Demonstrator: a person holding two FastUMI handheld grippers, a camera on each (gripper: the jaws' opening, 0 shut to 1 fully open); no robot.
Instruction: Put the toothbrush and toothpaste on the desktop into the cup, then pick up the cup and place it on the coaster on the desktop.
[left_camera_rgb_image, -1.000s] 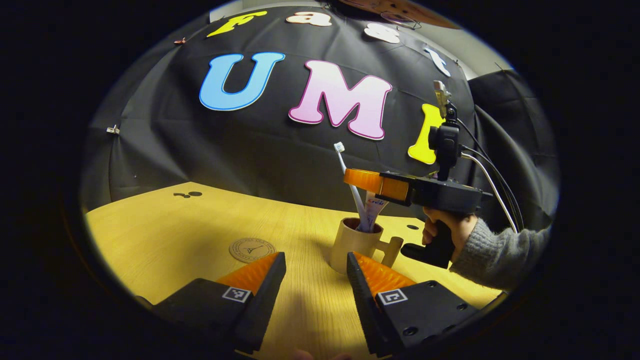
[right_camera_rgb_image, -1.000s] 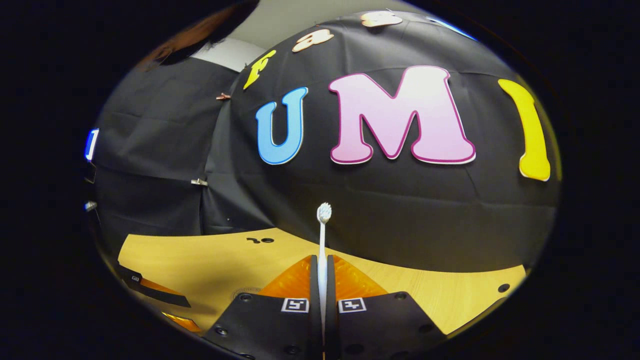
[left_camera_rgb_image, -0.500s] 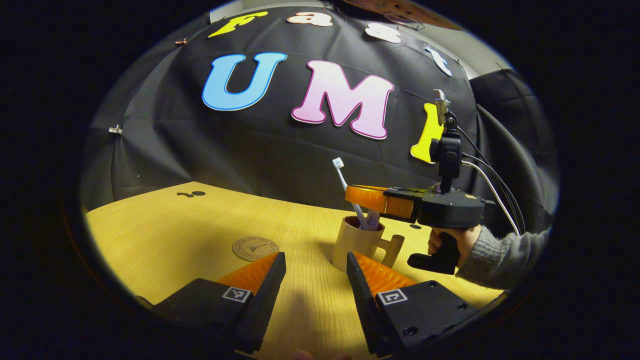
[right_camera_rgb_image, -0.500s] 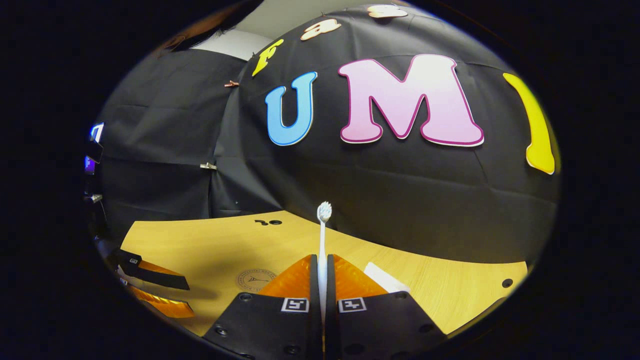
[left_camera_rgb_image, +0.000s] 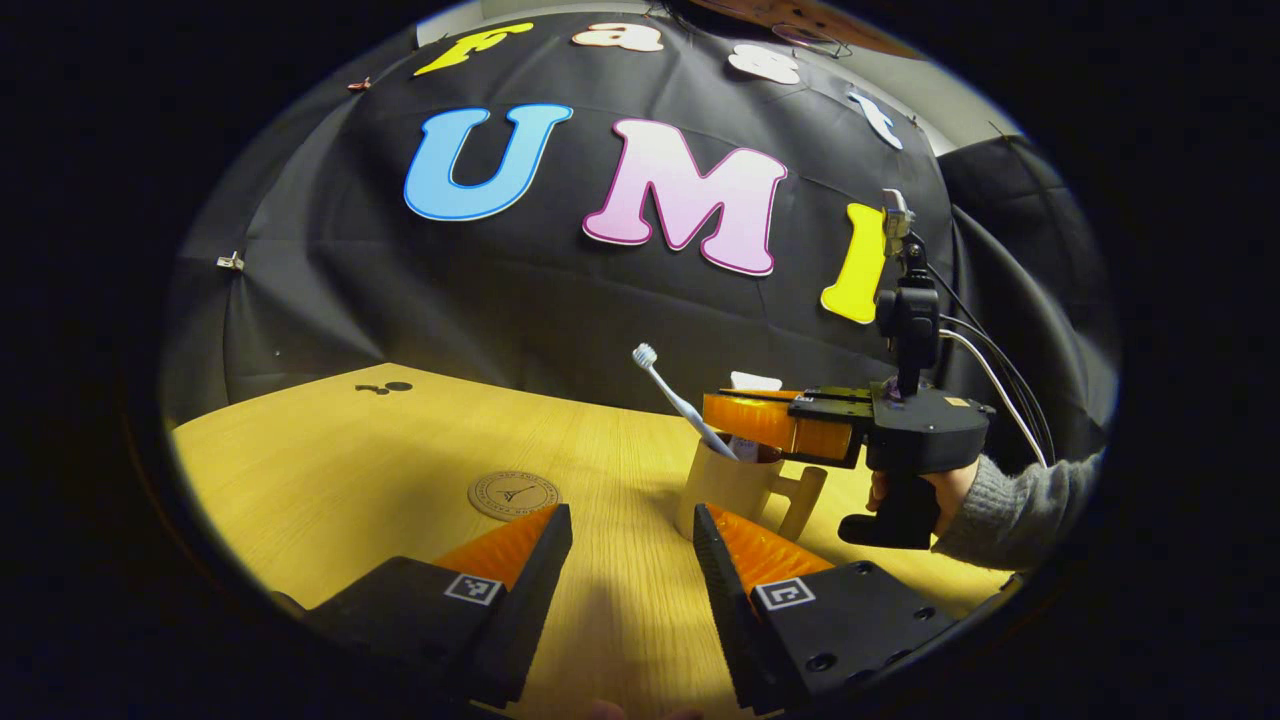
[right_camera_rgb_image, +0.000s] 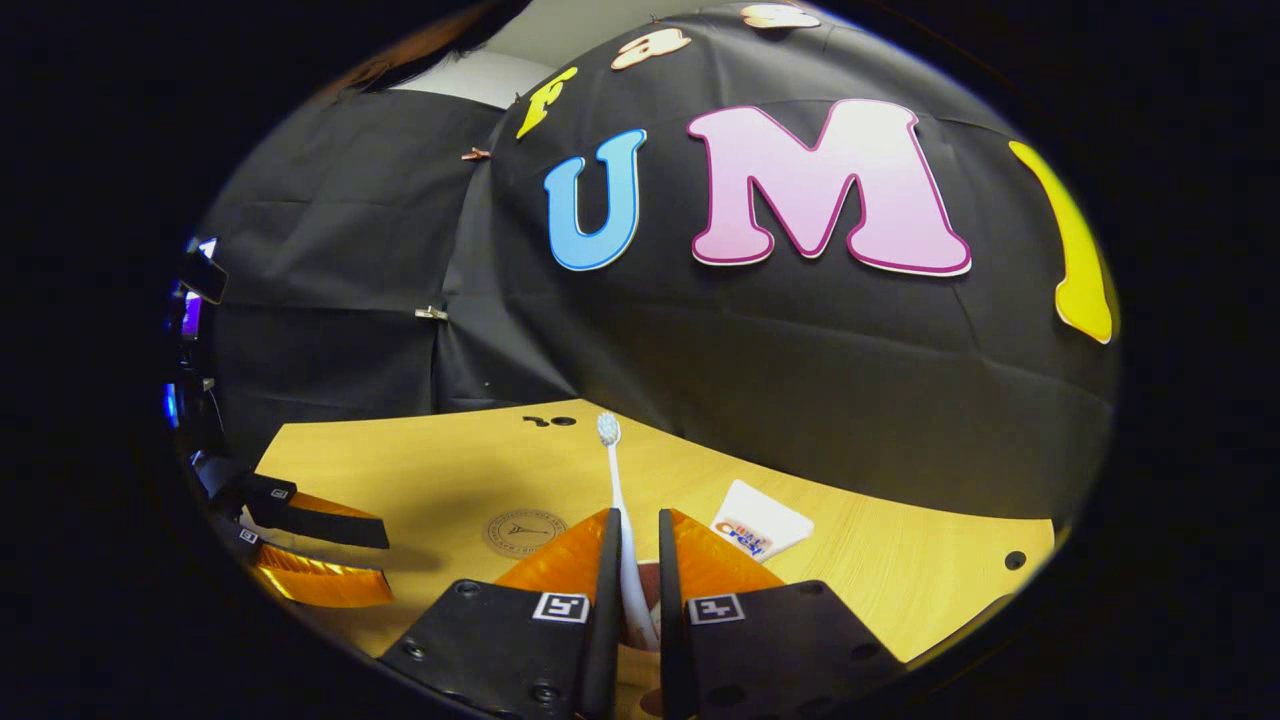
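A beige cup (left_camera_rgb_image: 728, 490) with a handle stands on the wooden table (left_camera_rgb_image: 330, 460). The white toothbrush (left_camera_rgb_image: 680, 400) leans left out of it, and the toothpaste tube (left_camera_rgb_image: 752, 382) pokes up behind. My right gripper (left_camera_rgb_image: 712, 412) hovers level just over the cup's rim. In the right gripper view its fingers (right_camera_rgb_image: 633, 520) stand slightly apart, the toothbrush (right_camera_rgb_image: 612, 470) loose and tilted between them, the toothpaste (right_camera_rgb_image: 760, 522) to their right. My left gripper (left_camera_rgb_image: 632, 530) is open and empty, close in front of the cup. The round coaster (left_camera_rgb_image: 514, 494) lies to the cup's left.
A hand in a grey sleeve (left_camera_rgb_image: 1010, 500) holds the right gripper, with cables rising behind it. My left gripper (right_camera_rgb_image: 320, 545) also shows at the left edge of the right gripper view, near the coaster (right_camera_rgb_image: 525, 530). Small dark holes (left_camera_rgb_image: 385, 387) mark the tabletop's far side.
The right gripper sank toward the cup and its fingers parted. The toothbrush, upright and clamped before, now tilts left, resting in the cup. The left gripper stayed put.
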